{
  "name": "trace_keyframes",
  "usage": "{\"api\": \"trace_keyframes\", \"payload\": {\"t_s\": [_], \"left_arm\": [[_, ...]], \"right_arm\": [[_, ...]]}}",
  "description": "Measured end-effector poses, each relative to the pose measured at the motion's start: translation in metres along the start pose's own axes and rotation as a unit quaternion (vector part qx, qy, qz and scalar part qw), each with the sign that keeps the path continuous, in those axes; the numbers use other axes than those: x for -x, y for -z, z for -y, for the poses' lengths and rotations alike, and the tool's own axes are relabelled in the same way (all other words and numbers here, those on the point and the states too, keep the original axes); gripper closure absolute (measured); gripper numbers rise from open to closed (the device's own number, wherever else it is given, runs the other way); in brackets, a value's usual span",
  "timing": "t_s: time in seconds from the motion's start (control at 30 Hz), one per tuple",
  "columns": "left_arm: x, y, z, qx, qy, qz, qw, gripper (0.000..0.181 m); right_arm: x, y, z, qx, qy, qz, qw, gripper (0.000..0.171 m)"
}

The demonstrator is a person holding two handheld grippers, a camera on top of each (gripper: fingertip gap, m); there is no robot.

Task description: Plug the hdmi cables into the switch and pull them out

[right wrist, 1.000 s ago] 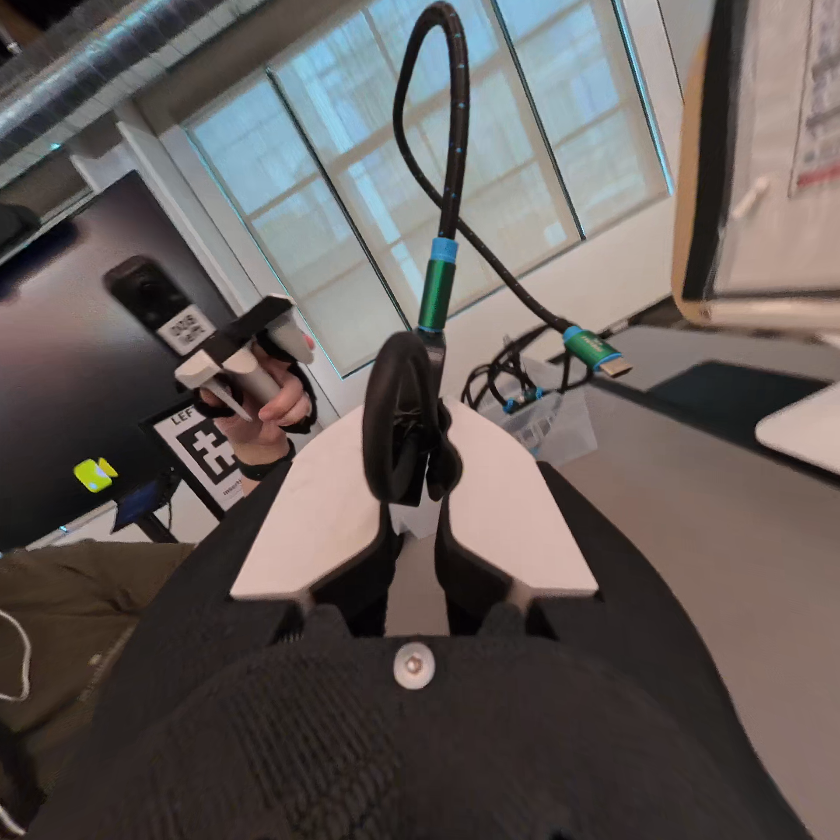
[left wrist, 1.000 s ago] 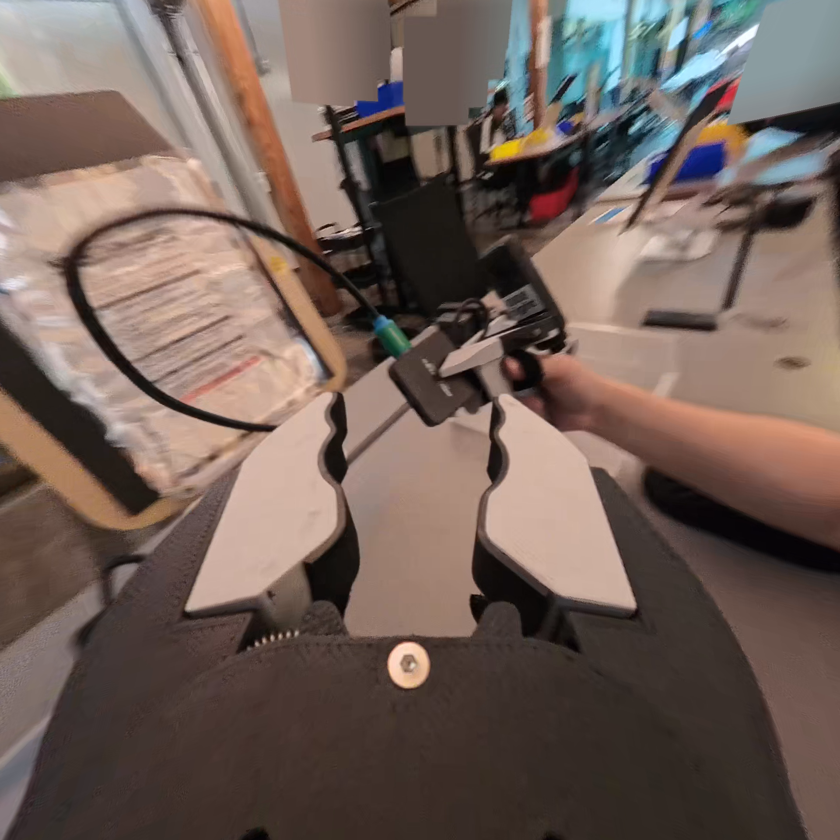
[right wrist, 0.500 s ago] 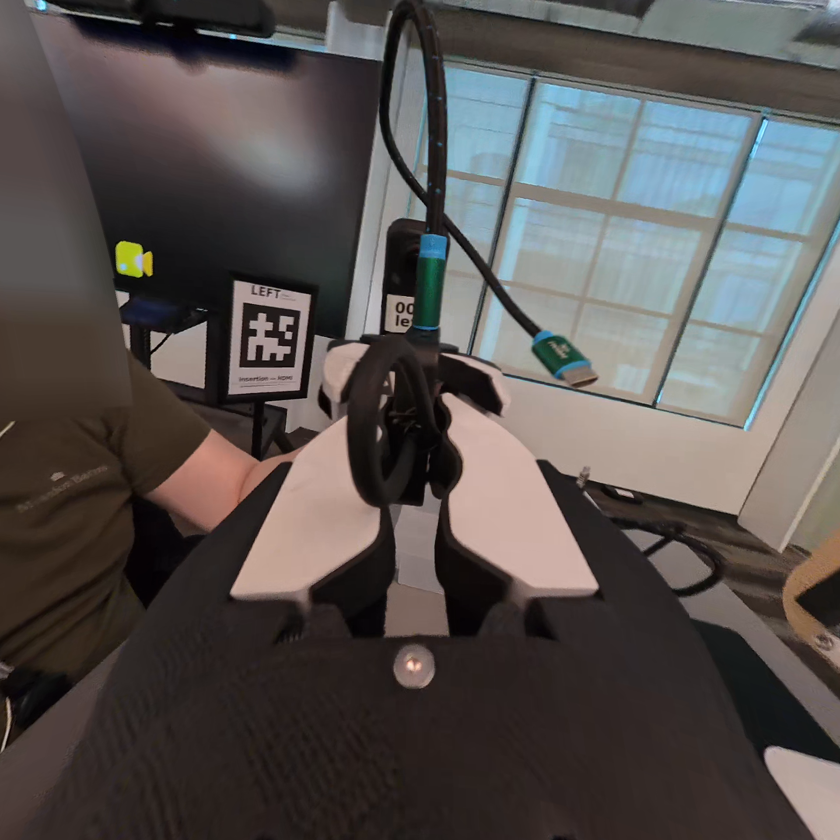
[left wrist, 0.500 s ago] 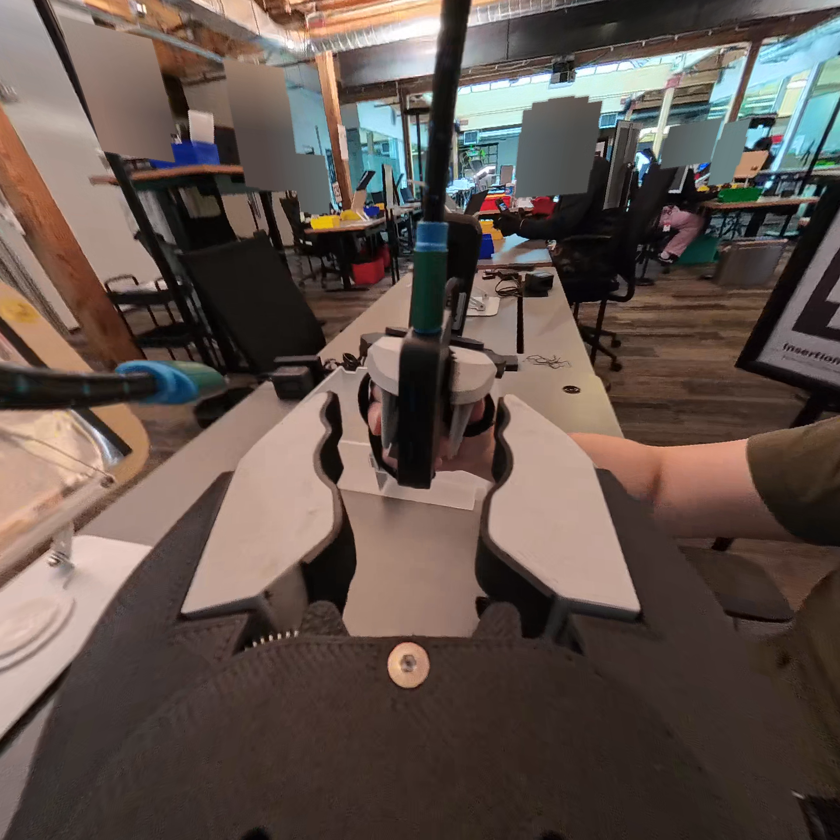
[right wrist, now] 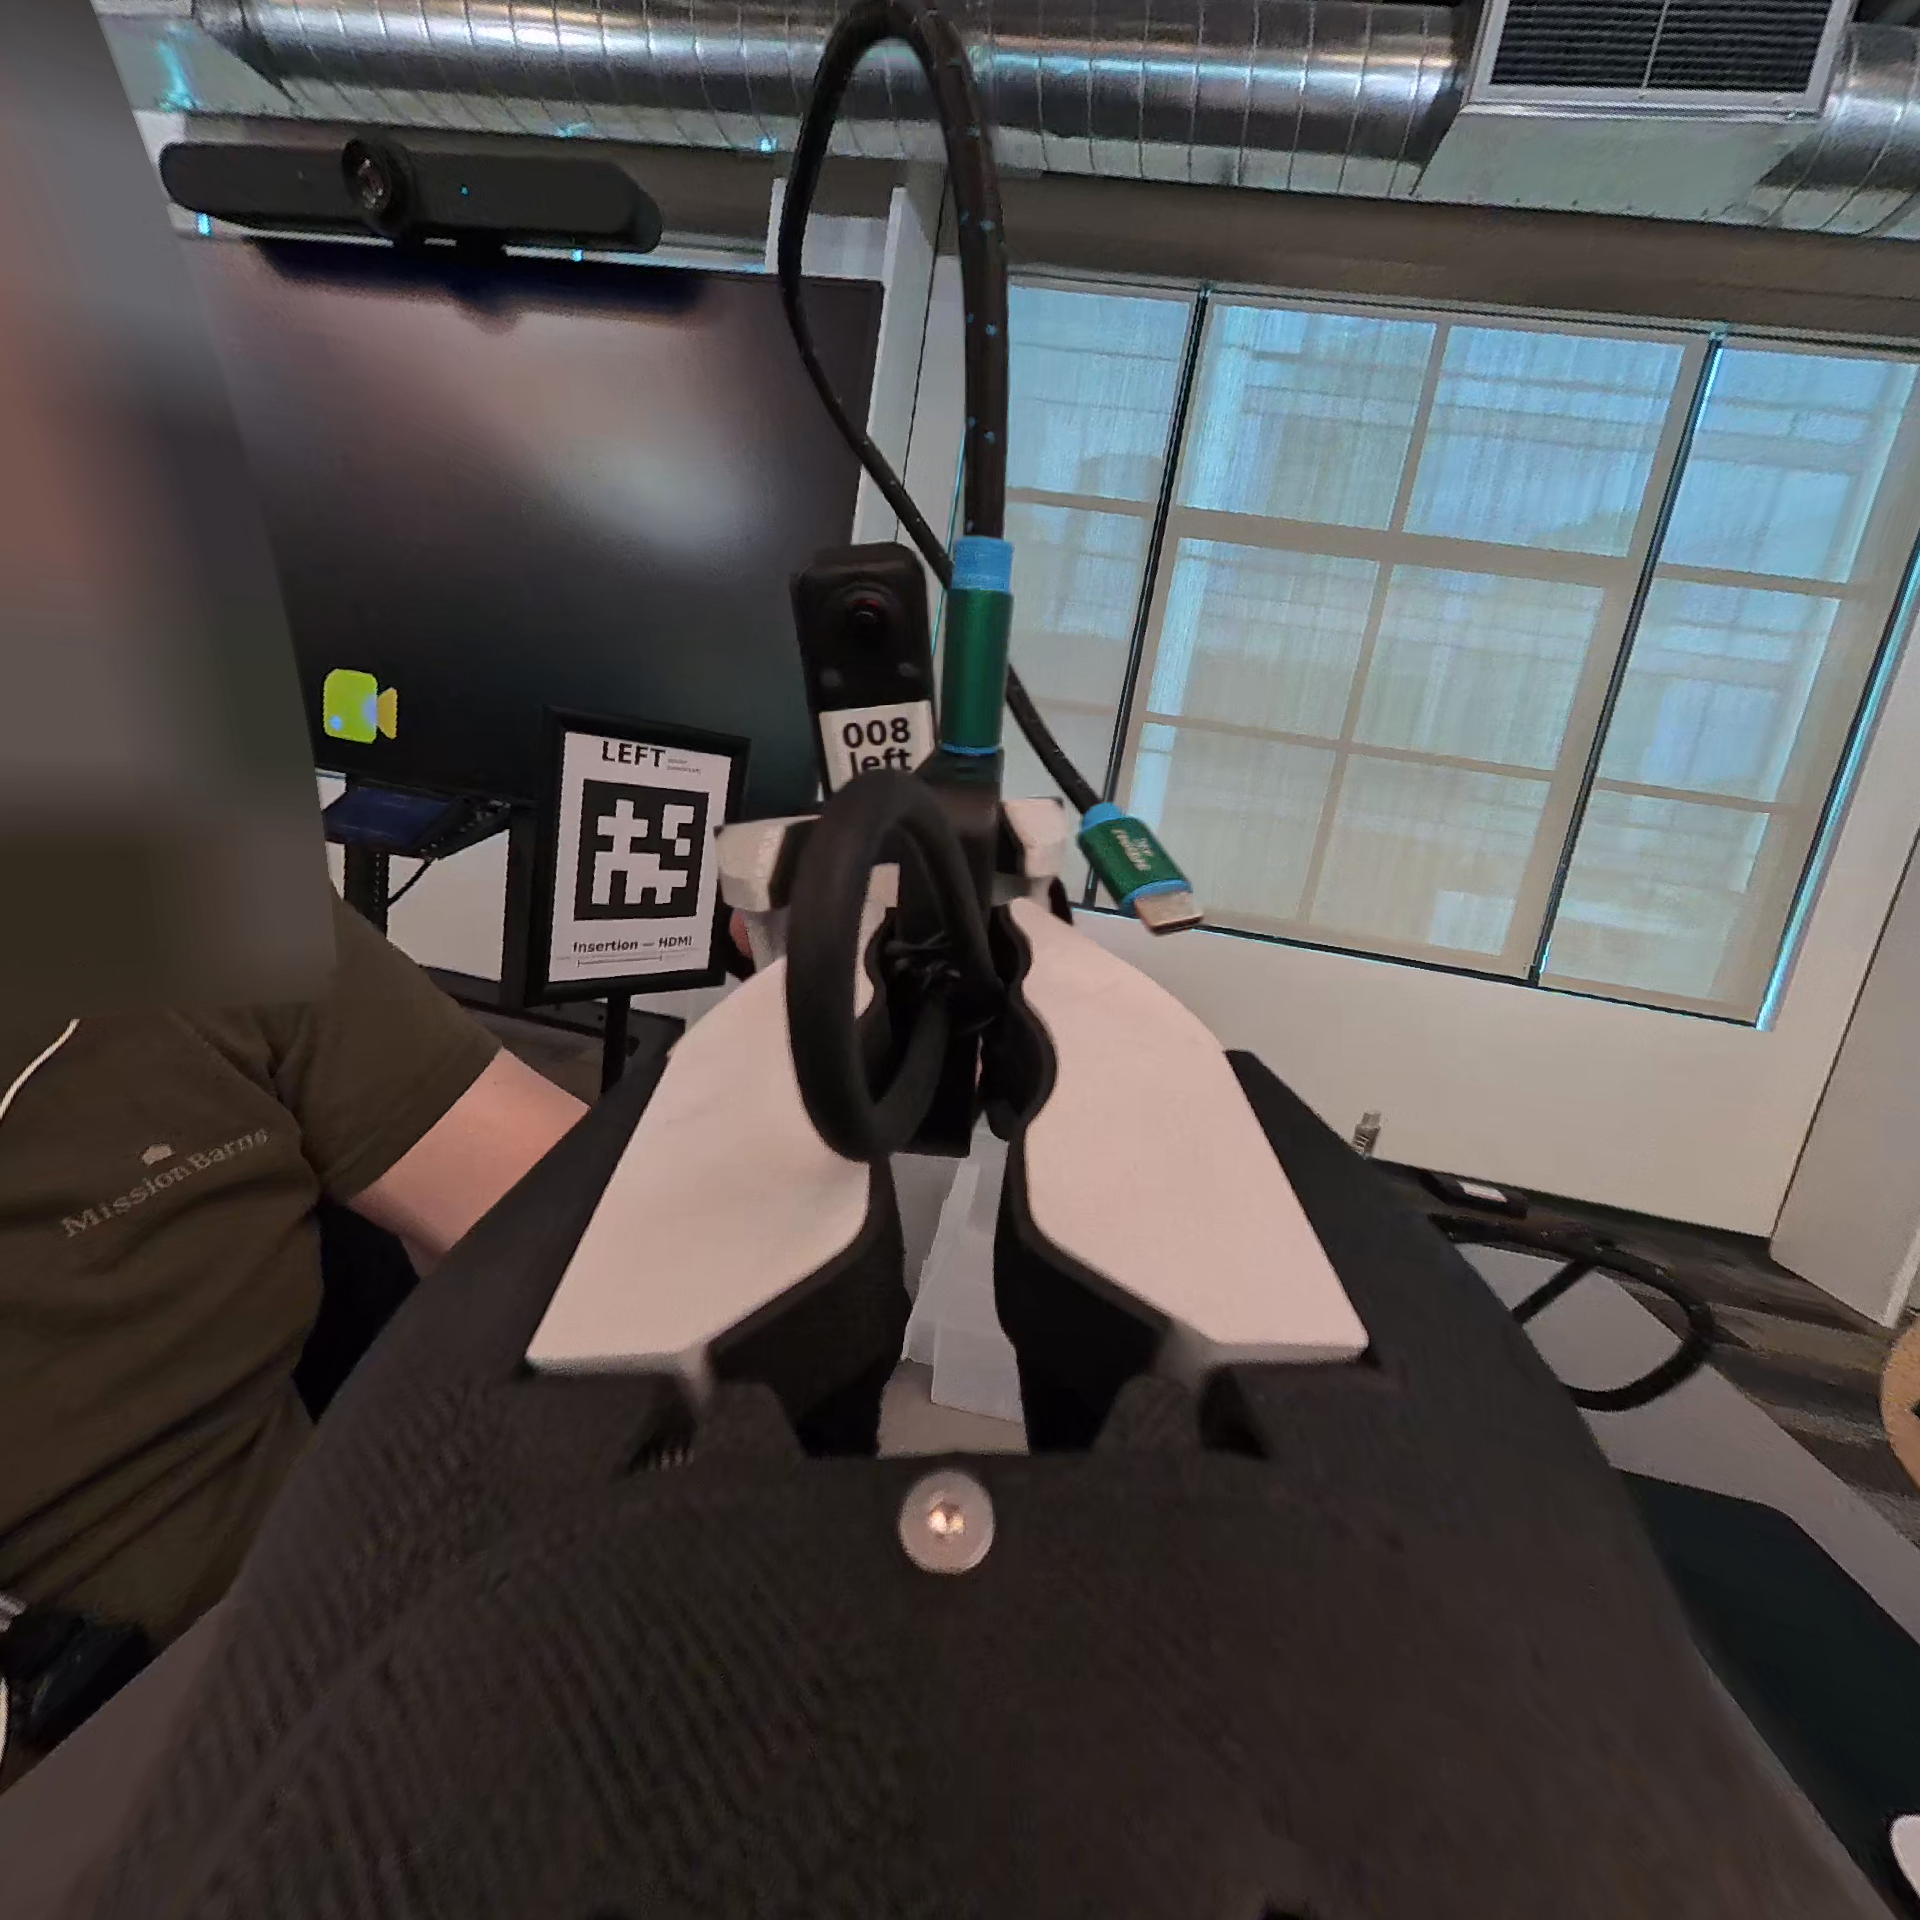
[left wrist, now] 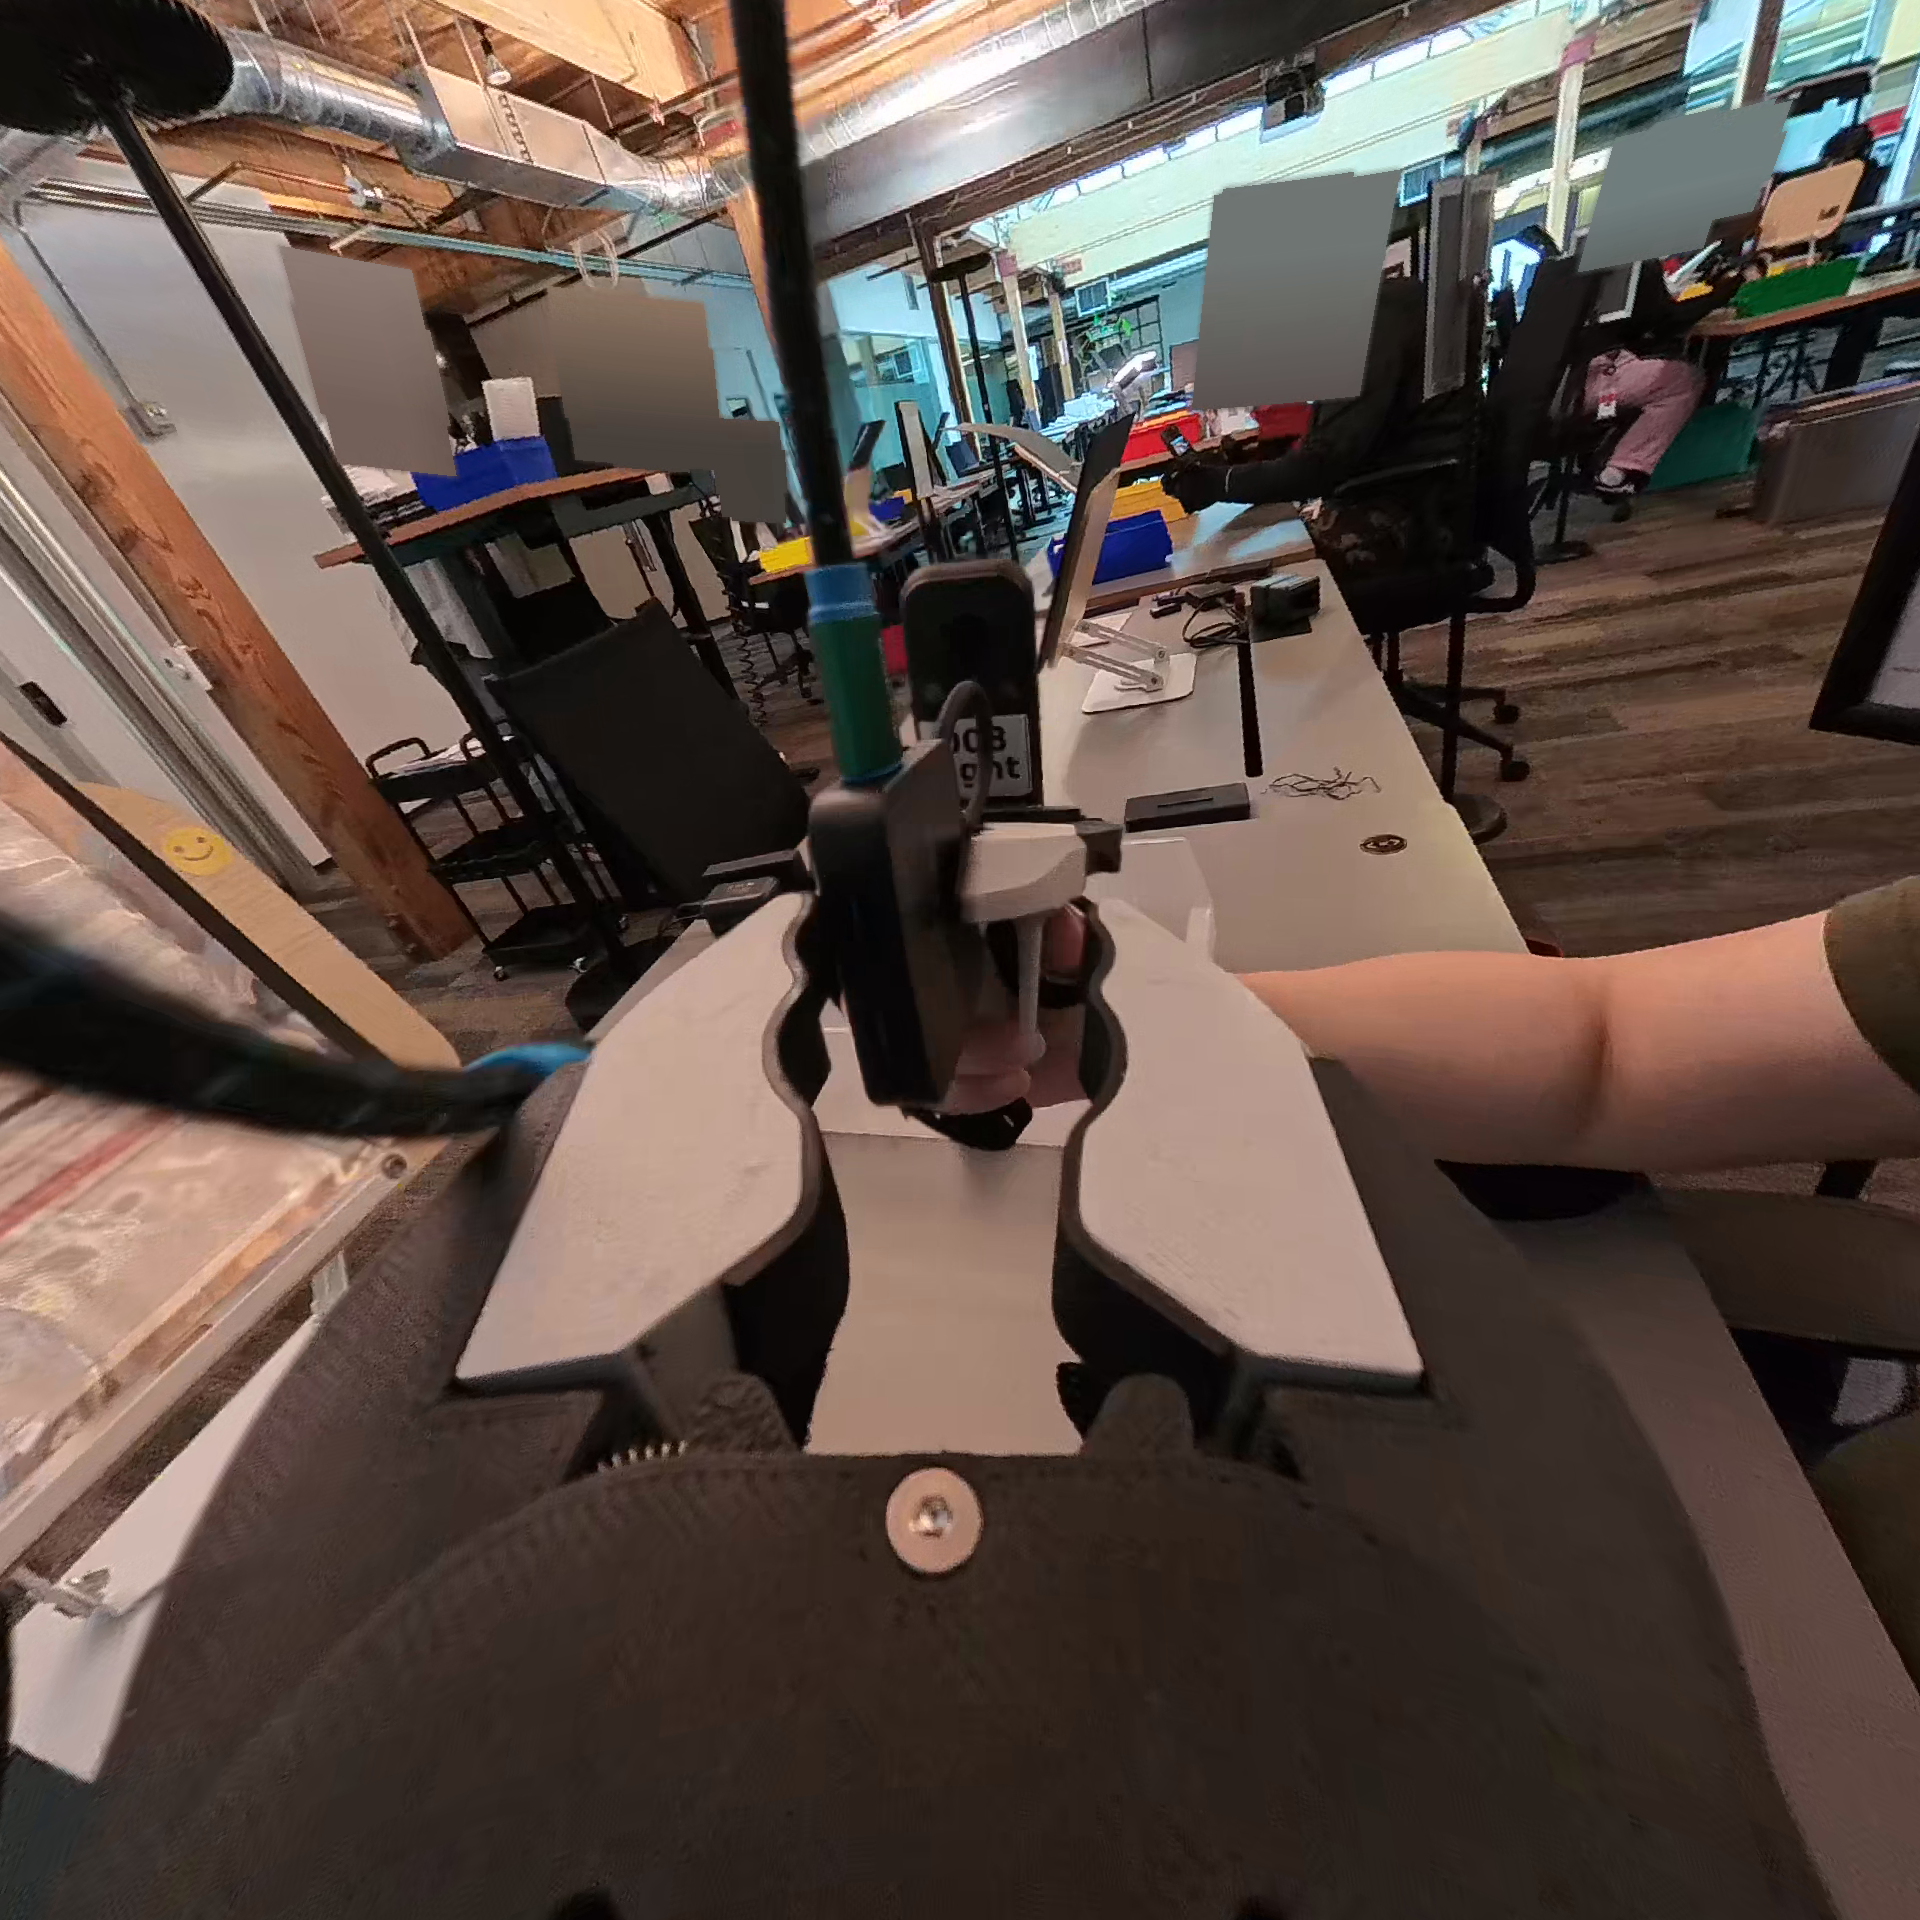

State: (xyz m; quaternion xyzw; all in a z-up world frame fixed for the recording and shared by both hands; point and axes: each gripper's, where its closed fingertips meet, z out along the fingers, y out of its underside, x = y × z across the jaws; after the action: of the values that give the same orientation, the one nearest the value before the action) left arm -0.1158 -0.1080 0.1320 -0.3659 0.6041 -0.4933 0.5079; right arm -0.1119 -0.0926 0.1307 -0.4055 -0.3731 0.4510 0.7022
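The right hand-held gripper [right wrist: 940, 1039] is clamped on the flat black rectangular HDMI switch [left wrist: 899, 935], holding it upright in the air, probably so its ports face up for plugging. 1 green metal HDMI plug with blue collars [right wrist: 975, 670] sits in the switch's top edge, its black braided cable [right wrist: 982, 312] arching above. A 2nd green plug [right wrist: 1138, 868] dangles free just beside the switch. The left hand-held gripper [left wrist: 940, 1023] hangs spread apart, empty, around the switch

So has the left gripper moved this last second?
Yes: rightward. In the right wrist view, the left gripper was above the framed sign; now it's right of it, behind the switch.
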Motion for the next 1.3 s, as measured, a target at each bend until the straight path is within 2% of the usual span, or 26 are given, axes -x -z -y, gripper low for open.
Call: {"api": "trace_keyframes", "payload": {"t_s": [0.1,0.23,0.33,0.43,0.5,0.57,0.67,0.77,0.87,0.97,1.1,1.2,1.3], "left_arm": [[-0.005,0.010,-0.003,0.032,-0.022,-0.018,0.999,0.130],[-0.002,0.037,-0.005,0.076,-0.081,-0.009,0.994,0.137],[0.005,0.068,0.011,0.045,-0.089,0.004,0.995,0.145],[0.015,0.100,0.034,-0.025,-0.056,0.009,0.998,0.152],[0.024,0.115,0.044,-0.063,-0.031,0.022,0.997,0.152],[0.031,0.119,0.043,-0.066,-0.013,0.032,0.997,0.148],[0.029,0.101,0.029,-0.027,-0.017,0.029,0.999,0.141],[-0.001,0.065,0.019,-0.014,-0.012,-0.050,0.999,0.137],[-0.034,0.031,0.006,0.006,-0.006,-0.128,0.992,0.130],[-0.039,0.009,-0.013,0.047,-0.035,-0.113,0.992,0.126],[-0.038,-0.006,-0.024,0.057,-0.038,-0.100,0.993,0.126],[-0.030,-0.018,-0.033,0.059,-0.041,-0.071,0.995,0.133],[-0.023,-0.028,-0.037,0.042,-0.059,-0.044,0.996,0.148]], "right_arm": [[-0.007,0.011,0.005,-0.015,-0.012,-0.004,1.000,0.155],[-0.005,0.025,0.007,-0.009,-0.026,0.023,0.999,0.155],[0.005,0.030,0.004,0.010,-0.030,0.060,0.998,0.156],[0.020,0.030,-0.001,0.033,-0.043,0.108,0.993,0.157],[0.030,0.028,-0.007,0.057,-0.050,0.136,0.988,0.156],[0.039,0.026,-0.016,0.085,-0.060,0.161,0.981,0.156],[0.050,0.024,-0.029,0.120,-0.074,0.193,0.971,0.157],[0.056,0.022,-0.040,0.147,-0.083,0.210,0.963,0.158],[0.053,0.022,-0.047,0.169,-0.060,0.192,0.965,0.155],[0.046,0.022,-0.043,0.164,-0.026,0.165,0.972,0.155],[0.035,0.023,-0.029,0.142,0.028,0.121,0.982,0.155],[0.028,0.024,-0.022,0.122,0.067,0.094,0.986,0.155],[0.025,0.025,-0.024,0.117,0.097,0.083,0.985,0.155]]}}
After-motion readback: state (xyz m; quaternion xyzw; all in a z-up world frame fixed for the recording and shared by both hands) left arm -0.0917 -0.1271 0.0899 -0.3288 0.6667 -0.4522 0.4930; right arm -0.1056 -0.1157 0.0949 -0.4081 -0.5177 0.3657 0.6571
